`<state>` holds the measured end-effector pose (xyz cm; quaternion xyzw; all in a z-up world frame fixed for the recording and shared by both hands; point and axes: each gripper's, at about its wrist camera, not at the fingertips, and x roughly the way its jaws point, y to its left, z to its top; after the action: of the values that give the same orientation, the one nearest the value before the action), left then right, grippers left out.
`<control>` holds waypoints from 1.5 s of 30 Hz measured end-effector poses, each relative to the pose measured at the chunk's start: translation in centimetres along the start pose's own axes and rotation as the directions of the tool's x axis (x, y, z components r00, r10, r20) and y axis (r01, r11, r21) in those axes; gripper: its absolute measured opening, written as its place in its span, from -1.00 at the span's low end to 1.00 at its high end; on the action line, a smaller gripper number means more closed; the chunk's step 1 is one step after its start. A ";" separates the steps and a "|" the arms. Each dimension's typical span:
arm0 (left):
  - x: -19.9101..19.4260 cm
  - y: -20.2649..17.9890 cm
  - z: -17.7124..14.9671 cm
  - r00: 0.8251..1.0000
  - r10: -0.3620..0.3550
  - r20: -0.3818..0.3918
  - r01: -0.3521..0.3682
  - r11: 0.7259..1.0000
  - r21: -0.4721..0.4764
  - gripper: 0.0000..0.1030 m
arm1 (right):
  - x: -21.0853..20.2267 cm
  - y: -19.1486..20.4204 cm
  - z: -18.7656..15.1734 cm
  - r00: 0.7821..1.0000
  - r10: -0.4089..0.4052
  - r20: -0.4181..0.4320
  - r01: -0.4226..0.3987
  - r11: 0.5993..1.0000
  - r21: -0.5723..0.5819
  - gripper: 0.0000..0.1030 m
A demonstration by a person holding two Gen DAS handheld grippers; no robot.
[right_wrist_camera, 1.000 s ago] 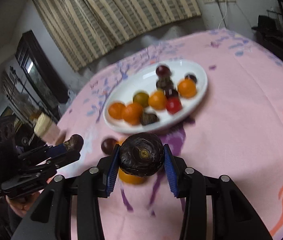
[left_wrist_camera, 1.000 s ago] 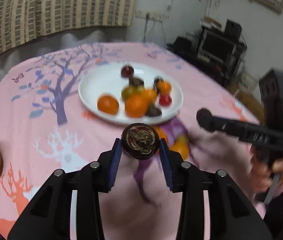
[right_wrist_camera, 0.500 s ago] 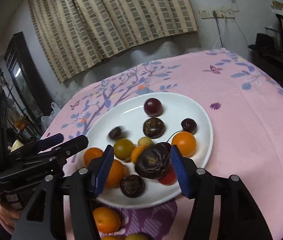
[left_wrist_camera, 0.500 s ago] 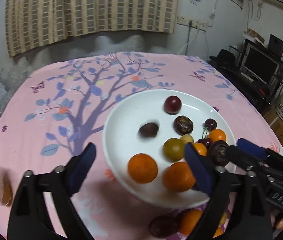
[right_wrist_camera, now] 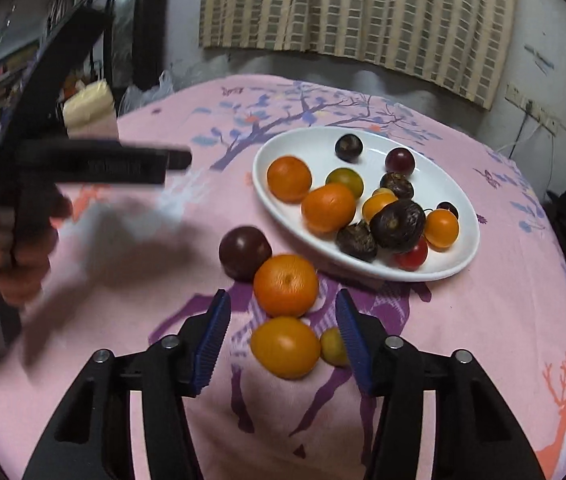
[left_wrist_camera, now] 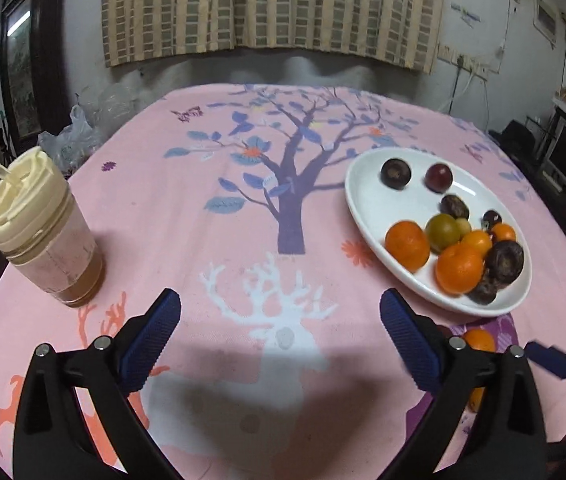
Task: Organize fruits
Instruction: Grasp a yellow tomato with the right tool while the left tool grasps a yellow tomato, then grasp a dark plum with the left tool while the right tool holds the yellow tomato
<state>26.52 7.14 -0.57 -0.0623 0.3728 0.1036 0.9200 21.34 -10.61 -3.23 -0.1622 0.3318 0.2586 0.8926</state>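
A white plate (right_wrist_camera: 459, 248) (left_wrist_camera: 363, 216) holds several oranges, dark fruits and a red cherry tomato (right_wrist_camera: 413, 256). A large dark fruit (right_wrist_camera: 397, 224) lies on the pile. On the cloth in front of the plate lie a dark plum (right_wrist_camera: 244, 254), an orange (right_wrist_camera: 286, 285), a yellow-orange fruit (right_wrist_camera: 285, 347) and a small yellow fruit (right_wrist_camera: 333, 347). My right gripper (right_wrist_camera: 281, 312) is open and empty, just above the loose fruits. My left gripper (left_wrist_camera: 279, 312) is open wide and empty over bare cloth, left of the plate.
A lidded cup (left_wrist_camera: 41, 228) with a brownish drink stands at the table's left edge. The round table has a pink cloth (left_wrist_camera: 243, 200) with a tree print. The left gripper and hand (right_wrist_camera: 63, 168) show blurred at the left of the right wrist view.
Both grippers let go of their dark fruits onto the plate and opened. Both then pulled back from the plate, the left one swinging to the left.
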 end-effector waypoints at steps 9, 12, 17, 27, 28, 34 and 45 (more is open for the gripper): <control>0.3 -0.2 -0.3 0.999 -0.007 -0.047 0.009 1.000 0.026 0.90 | 0.8 0.9 -1.0 0.999 -0.017 -0.043 0.015 0.998 -0.063 -0.07; 0.2 -0.2 -0.3 0.999 -0.009 -0.043 0.009 1.000 0.021 0.90 | 1.4 1.4 -1.1 0.998 -0.040 -0.050 0.035 0.995 -0.097 -0.06; 0.4 -0.3 -0.3 0.999 -0.001 -0.043 0.002 1.000 0.029 0.90 | 1.5 2.0 -1.5 0.995 -0.092 -0.034 0.086 0.985 -0.151 -0.20; -0.1 -3.6 -1.6 0.979 -0.205 -0.017 0.202 0.943 0.265 0.54 | -1.6 -3.3 -0.1 0.985 0.153 0.085 -0.165 0.973 0.164 -0.22; -0.2 -4.2 -2.1 0.968 -0.248 -0.030 0.244 0.912 0.329 0.42 | -1.8 -3.9 -0.1 0.982 0.162 0.097 -0.178 0.965 0.191 -0.22; 1.0 -5.6 -3.6 0.938 -0.333 -0.093 0.340 0.837 0.429 -0.01 | -2.0 -5.8 -0.1 0.983 0.138 0.117 -0.167 0.944 0.284 -0.22; 2.0 -7.1 -5.2 0.921 -0.358 -0.152 0.384 0.767 0.515 -0.08 | -2.2 -6.0 0.0 0.980 0.155 0.124 -0.185 0.938 0.292 -0.21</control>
<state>26.08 -0.50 -5.38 0.1219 0.3876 -0.1895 0.8939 23.35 -16.26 -0.99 0.0186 0.3353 0.2887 0.8966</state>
